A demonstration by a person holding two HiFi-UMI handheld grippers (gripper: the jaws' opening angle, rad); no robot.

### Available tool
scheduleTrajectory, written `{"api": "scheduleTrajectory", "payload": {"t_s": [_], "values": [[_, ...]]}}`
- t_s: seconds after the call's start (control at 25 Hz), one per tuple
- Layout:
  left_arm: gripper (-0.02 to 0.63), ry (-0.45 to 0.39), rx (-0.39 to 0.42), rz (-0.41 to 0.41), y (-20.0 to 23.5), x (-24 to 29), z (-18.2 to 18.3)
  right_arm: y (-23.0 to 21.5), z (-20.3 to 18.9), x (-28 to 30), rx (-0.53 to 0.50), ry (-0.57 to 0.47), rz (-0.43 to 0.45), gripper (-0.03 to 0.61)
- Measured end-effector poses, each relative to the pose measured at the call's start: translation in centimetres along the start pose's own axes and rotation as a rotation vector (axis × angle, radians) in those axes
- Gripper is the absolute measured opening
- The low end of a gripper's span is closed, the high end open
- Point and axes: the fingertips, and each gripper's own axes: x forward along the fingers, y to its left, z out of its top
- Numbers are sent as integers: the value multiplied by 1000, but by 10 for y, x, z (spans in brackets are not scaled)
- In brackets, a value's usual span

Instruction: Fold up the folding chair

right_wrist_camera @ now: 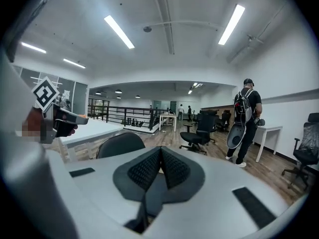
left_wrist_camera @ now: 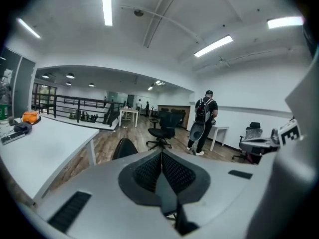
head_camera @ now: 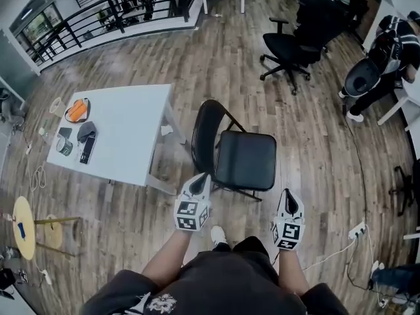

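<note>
A black folding chair (head_camera: 244, 157) stands unfolded on the wooden floor just ahead of me, its rounded backrest (head_camera: 205, 130) toward the white table. Its backrest top also shows in the left gripper view (left_wrist_camera: 124, 147) and the right gripper view (right_wrist_camera: 120, 144). My left gripper (head_camera: 199, 180) hovers at the seat's near left corner, shut and empty. My right gripper (head_camera: 289, 197) is held to the right of the seat's front edge, apart from it, also shut with nothing in it. In both gripper views the black pads (left_wrist_camera: 161, 170) (right_wrist_camera: 160, 167) meet in a closed line.
A white table (head_camera: 131, 143) with a few small items stands left of the chair. A black office chair (head_camera: 292, 48) stands farther back; a person with a backpack (head_camera: 387, 58) is at the right. A round stool (head_camera: 26, 227) is at the left; a power strip (head_camera: 357, 230) and cable lie at the right.
</note>
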Motion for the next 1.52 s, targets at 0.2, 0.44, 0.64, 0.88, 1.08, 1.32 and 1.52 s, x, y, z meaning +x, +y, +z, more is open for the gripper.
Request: {"api": "scheduleTrajectory", "payload": {"t_s": [0.2, 0.44, 0.64, 0.88, 1.08, 1.32, 1.52], "values": [[6, 55, -15, 10, 21, 31, -8, -6, -20, 38, 13, 52, 24, 14], [6, 120, -2, 31, 27, 86, -10, -13, -44, 95, -2, 118, 123, 14], [6, 148, 18, 55, 35, 130, -4, -22, -65, 148, 24, 168, 168, 14], [6, 263, 22, 189, 66, 183, -22, -35, -97, 200, 53, 227, 198, 14], [114, 336, 40, 228, 77, 221, -35, -47, -134, 236, 77, 302, 205, 15], [266, 386, 125, 339, 110, 233, -26, -56, -190, 271, 178, 427, 279, 227], [339, 499, 137, 443, 164, 232, -31, -77, -263, 295, 210, 574, 293, 275]]}}
